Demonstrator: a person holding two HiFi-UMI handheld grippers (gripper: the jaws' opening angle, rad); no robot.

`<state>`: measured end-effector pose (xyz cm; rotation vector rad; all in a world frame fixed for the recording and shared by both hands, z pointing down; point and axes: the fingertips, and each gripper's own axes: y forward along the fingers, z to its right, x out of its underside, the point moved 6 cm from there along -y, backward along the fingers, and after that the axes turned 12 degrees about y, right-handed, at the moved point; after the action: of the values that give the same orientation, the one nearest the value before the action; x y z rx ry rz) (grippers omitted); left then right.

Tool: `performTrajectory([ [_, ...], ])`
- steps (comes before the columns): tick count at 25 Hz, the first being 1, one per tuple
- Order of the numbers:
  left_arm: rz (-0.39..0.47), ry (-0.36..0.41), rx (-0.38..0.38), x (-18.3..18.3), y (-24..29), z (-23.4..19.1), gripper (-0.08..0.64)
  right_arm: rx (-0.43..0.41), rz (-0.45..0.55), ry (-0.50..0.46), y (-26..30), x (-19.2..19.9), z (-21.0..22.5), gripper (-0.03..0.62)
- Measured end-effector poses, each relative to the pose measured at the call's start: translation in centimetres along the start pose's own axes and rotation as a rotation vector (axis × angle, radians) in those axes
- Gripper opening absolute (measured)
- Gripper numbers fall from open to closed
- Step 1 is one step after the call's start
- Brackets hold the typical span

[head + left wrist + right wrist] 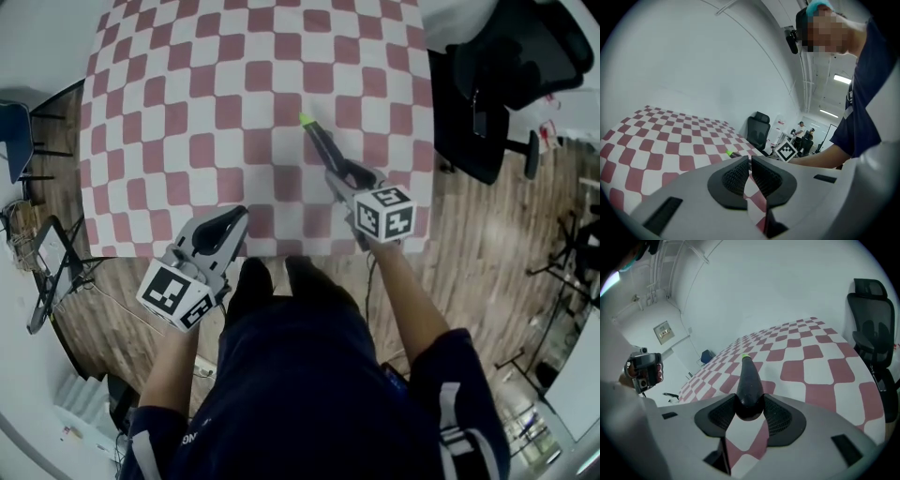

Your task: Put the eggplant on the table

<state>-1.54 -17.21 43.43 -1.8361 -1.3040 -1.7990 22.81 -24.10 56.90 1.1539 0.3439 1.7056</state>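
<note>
Nothing readable anywhere right now. The cubes on the left gripper (231, 221) and right gripper (334, 167) show only black-and-white square patterns, no letters or digits. The wall plate (663, 332) at ten o'clock in the right gripper view and the sleeve lettering (190, 437) at seven o'clock in the head view are too small to make out.

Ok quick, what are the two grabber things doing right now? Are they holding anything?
Left gripper: closed, with nothing between its jaws.
Right gripper: closed on the eggplant.
</note>
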Motion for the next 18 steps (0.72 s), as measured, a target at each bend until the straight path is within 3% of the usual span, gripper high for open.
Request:
performTrajectory([
  [7, -0.008, -0.029, -0.015, 0.8, 0.3, -0.2, 0.040, 0.074, -0.082, -0.097, 2.6, 0.7, 0.6, 0.199],
  [18, -0.012, -0.034, -0.029, 1.2, -1.3, -1.0, 0.040, 0.173, -0.128, -0.160, 3.8, 1.8, 1.2, 0.201],
])
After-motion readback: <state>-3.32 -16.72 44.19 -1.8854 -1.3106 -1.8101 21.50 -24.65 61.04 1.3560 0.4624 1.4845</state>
